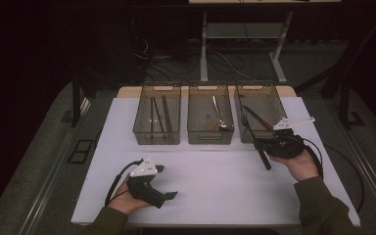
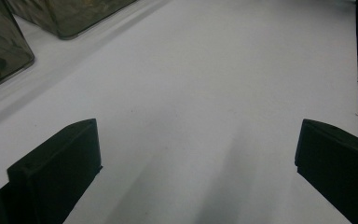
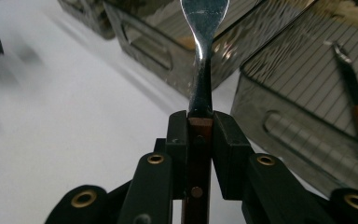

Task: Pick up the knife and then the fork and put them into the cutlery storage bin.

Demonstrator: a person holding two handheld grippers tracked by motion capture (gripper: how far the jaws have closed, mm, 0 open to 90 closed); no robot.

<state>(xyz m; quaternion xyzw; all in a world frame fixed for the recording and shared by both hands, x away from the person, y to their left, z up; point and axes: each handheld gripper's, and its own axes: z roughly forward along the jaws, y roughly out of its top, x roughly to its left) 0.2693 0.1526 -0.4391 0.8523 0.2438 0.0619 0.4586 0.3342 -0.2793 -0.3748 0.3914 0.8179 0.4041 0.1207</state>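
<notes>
My right gripper (image 1: 260,147) is shut on the brown wooden handle of a fork (image 1: 253,139) and holds it a little above the white table, just in front of the right bin (image 1: 262,88). The fork's metal end points up toward that bin. In the right gripper view the handle is pinched between the two pads of the right gripper (image 3: 200,135), and the fork's (image 3: 200,70) shiny neck rises out of them. My left gripper (image 1: 169,182) rests low at the table's near left. In the left gripper view, the left gripper (image 2: 196,154) stands wide open over bare table.
Three see-through bins stand in a row at the back of the white table (image 1: 215,181). The left bin (image 1: 156,137) holds dark sticks, the middle bin (image 1: 210,137) a spoon, and the right one a wooden-handled utensil (image 3: 354,93). A desk frame and cables lie beyond.
</notes>
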